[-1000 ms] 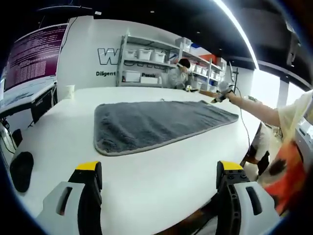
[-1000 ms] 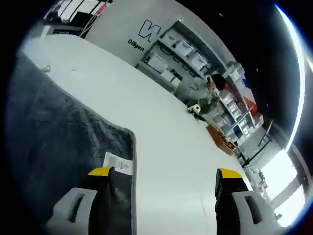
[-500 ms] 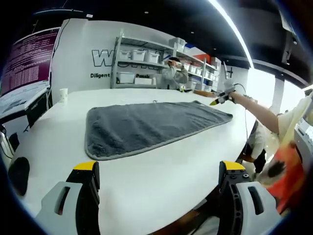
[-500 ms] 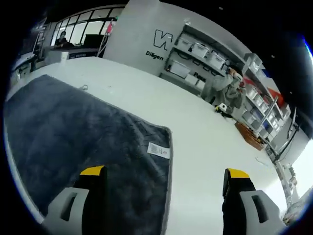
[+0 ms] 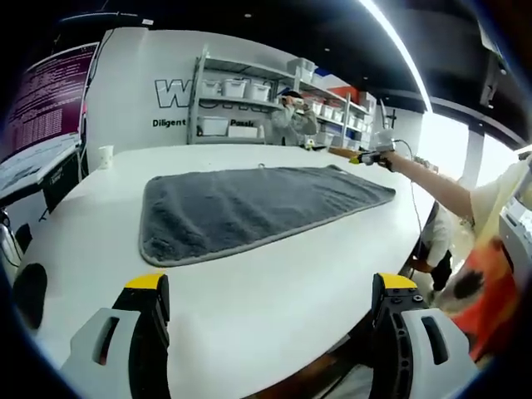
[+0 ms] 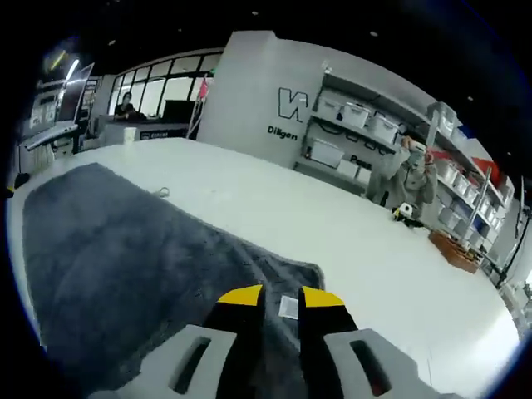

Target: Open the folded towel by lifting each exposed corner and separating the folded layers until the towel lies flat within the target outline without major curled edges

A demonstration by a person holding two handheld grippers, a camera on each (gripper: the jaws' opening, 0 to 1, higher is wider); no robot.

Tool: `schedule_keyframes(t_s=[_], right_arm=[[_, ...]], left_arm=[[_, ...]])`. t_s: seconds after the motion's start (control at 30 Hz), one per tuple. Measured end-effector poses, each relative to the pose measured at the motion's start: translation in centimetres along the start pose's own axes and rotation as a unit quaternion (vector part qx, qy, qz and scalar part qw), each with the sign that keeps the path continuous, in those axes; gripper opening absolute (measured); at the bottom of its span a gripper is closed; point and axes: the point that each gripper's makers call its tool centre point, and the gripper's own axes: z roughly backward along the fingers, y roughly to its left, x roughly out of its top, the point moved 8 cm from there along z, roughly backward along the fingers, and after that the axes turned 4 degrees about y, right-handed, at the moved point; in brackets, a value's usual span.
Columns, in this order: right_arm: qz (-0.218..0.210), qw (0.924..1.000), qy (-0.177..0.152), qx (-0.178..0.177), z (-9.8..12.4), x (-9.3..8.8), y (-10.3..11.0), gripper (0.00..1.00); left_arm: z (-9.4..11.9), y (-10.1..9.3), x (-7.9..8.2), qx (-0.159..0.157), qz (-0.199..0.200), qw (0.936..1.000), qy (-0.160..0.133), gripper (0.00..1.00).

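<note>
One layer of the towel [image 5: 249, 208] lies spread on the table [image 5: 249, 307]; no outline discernible. Left gripper [image 5: 270, 291] wide; right gripper [image 6: 283, 301] nearly closed above the label [image 6: 288, 307], grip uncertain.

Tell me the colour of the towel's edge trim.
Light grey, paler than the dark grey towel; it shows best in the left gripper view.

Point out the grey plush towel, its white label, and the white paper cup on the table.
grey plush towel [image 5: 249, 212], left gripper view, middle of its pile.
white label [image 6: 288, 307], right gripper view, tag between the jaws.
white paper cup [image 5: 105, 157], left gripper view, its side wall.
</note>
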Motion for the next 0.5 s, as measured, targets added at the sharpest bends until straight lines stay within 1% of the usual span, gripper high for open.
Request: schedule_keyframes(t_s=[0.03, 0.07, 0.1, 0.13, 0.17, 0.27, 0.33, 0.4, 0.43, 0.5], right_arm=[[-0.004, 1.0000, -0.001, -0.001, -0.6, 0.3, -0.3, 0.03], [-0.014, 0.9999, -0.002, -0.003, -1.6, 0.5, -0.6, 0.02], [-0.017, 0.9998, -0.002, -0.004, -1.7, 0.4, -0.7, 0.03], [-0.028, 0.9996, -0.005, 0.001, -2.9, 0.4, -0.9, 0.04], [-0.035, 0.9994, -0.002, -0.004, -4.3, 0.5, -1.5, 0.05], [-0.040, 0.9989, 0.011, -0.022, -6.1, 0.1, -1.7, 0.05], [-0.053, 0.9981, 0.016, -0.026, -7.6, 0.2, -2.1, 0.07], [-0.060, 0.9977, 0.013, -0.027, -8.7, 0.3, -2.5, 0.09], [-0.063, 0.9974, 0.011, -0.031, -8.7, 0.0, -2.2, 0.10], [-0.063, 0.9970, 0.012, -0.043, -9.9, 0.1, -2.8, 0.12]], left_arm=[[0.0, 0.0, 0.0, 0.001, 0.001, 1.0000, 0.001, 0.99], [-0.1, 0.0, -0.1, 0.000, 0.001, 1.0000, 0.002, 0.99], [-0.1, 0.0, -0.2, 0.000, 0.000, 1.0000, 0.003, 0.99], [-0.2, 0.0, -0.3, -0.002, -0.001, 1.0000, 0.006, 0.99], [-0.2, 0.0, -0.3, -0.003, -0.001, 1.0000, 0.007, 0.99], [-0.2, -0.1, -0.7, -0.004, 0.003, 0.9999, 0.013, 0.99], [-0.1, 0.1, -1.0, 0.006, 0.001, 0.9997, 0.022, 0.99], [0.1, 0.2, -1.3, 0.014, -0.007, 0.9993, 0.033, 0.99], [0.2, 0.2, -1.4, 0.015, -0.007, 0.9992, 0.035, 0.99], [0.4, 0.3, -1.6, 0.012, -0.004, 0.9993, 0.036, 0.99]])
